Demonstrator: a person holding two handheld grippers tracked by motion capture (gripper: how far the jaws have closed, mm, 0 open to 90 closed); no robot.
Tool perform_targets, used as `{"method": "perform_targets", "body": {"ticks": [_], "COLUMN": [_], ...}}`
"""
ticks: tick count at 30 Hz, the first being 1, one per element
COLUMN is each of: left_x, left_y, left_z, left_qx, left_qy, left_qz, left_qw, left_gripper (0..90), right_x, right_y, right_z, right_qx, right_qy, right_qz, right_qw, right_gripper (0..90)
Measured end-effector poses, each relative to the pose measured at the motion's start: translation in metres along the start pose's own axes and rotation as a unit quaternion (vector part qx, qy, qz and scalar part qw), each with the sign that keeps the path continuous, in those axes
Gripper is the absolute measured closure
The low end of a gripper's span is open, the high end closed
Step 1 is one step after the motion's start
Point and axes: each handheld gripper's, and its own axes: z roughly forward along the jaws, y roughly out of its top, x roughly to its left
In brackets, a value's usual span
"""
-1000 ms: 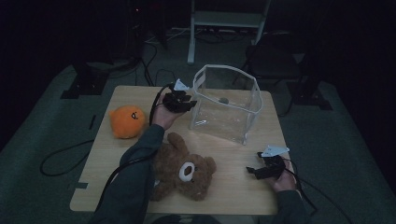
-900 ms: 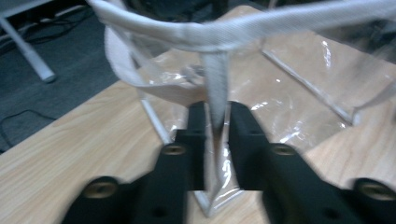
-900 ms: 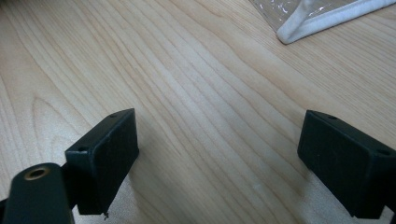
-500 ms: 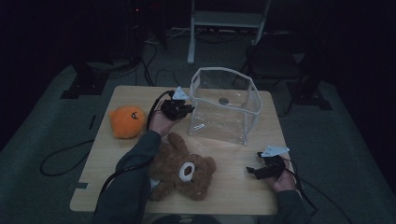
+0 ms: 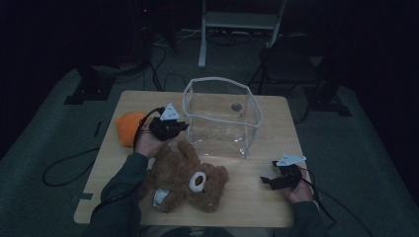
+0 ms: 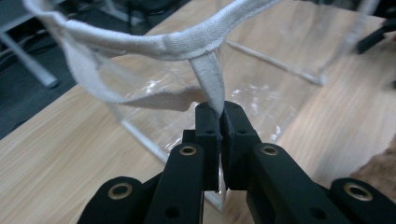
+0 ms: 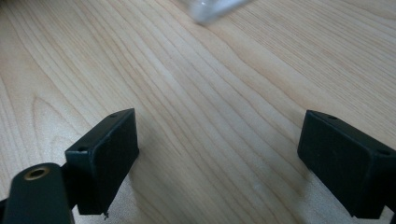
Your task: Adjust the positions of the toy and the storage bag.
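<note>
High view: a clear plastic bag (image 5: 222, 116) with white cloth trim is seen standing open-topped on the wooden table (image 5: 276, 207), toward its far middle. The left tongs (image 5: 179, 126) are held at the bag's near-left corner, presumably to drag or steady it. A brown teddy bear (image 5: 185, 178) is laid on its back just in front, an orange plush toy (image 5: 129, 127) at the table's left, behind the hand. The right tongs (image 5: 267, 180) are kept low near the right front edge, well apart from the bag, seemingly parked. Left gripper view: the tongs (image 6: 219, 114) are found clenched on the bag's white corner strip (image 6: 210, 79), the trim above pulled taut, which suggests a tug on the bag. Right gripper view: the tongs (image 7: 217, 140) are seen released, jaws wide apart over bare table, nothing between them.
</note>
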Motion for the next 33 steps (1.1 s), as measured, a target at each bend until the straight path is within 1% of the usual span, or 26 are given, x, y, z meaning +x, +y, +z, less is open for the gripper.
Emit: {"method": "perform_targets", "body": {"ticks": [3, 5, 14, 17, 19, 21, 25, 27, 29, 31, 32, 33], "left_x": [0.009, 0.013, 0.012, 0.014, 0.011, 0.008, 0.002, -0.002, -0.005, -0.007, -0.007, -0.008], "left_y": [-0.01, -0.017, -0.039, -0.043, -0.044, -0.044, -0.047, -0.048, -0.05, -0.051, -0.051, -0.051], "left_z": [-0.011, -0.018, -0.045, -0.049, -0.05, -0.052, -0.059, -0.062, -0.066, -0.071, -0.071, -0.074], "left_qx": [0.0, -0.001, -0.003, -0.005, -0.006, -0.006, -0.018, -0.026, -0.029, -0.039, -0.039, -0.043], "left_qy": [0.016, 0.02, 0.032, 0.033, 0.037, 0.044, 0.046, 0.042, 0.05, 0.048, 0.048, 0.044], "left_qz": [-0.013, -0.019, -0.034, -0.041, -0.039, -0.037, -0.04, -0.043, -0.044, -0.05, -0.05, -0.052], "left_qw": [0.9998, 0.9996, 0.9989, 0.9986, 0.9985, 0.9983, 0.998, 0.9979, 0.9974, 0.9968, 0.9968, 0.9967], "left_gripper": [86.8, 86.8, 86.6, 86.5, 86.0, 83.0, 69.7, 64.0, 59.5, 57.8, 57.0, 57.0], "right_x": [0.0, 0.0, 0.0, 0.0, 0.0, 0.0, 0.0, 0.001, 0.001, 0.001, 0.001, 0.001], "right_y": [0.0, 0.0, 0.0, 0.0, 0.0, 0.0, 0.0, 0.0, 0.0, 0.0, 0.0, 0.0], "right_z": [0.0, 0.0, 0.0, 0.0, 0.0, 0.0, 0.0, 0.0, 0.0, 0.0, 0.0, 0.0], "right_qx": [0.0, 0.0, -0.001, 0.0, 0.0, 0.0, 0.0, 0.0, 0.0, 0.0, 0.0, 0.0], "right_qy": [0.001, 0.0, -0.001, 0.0, 0.0, -0.001, -0.001, -0.001, -0.001, -0.001, -0.001, -0.001], "right_qz": [0.002, 0.002, 0.001, 0.002, 0.002, 0.002, 0.002, 0.003, 0.003, 0.003, 0.003, 0.003], "right_qw": [1.0, 1.0, 1.0, 1.0, 1.0, 1.0, 1.0, 1.0, 1.0, 1.0, 1.0, 1.0], "right_gripper": [11.6, 11.6, 11.6, 11.6, 11.6, 11.6, 11.6, 11.6, 11.6, 11.6, 11.6, 11.6]}}
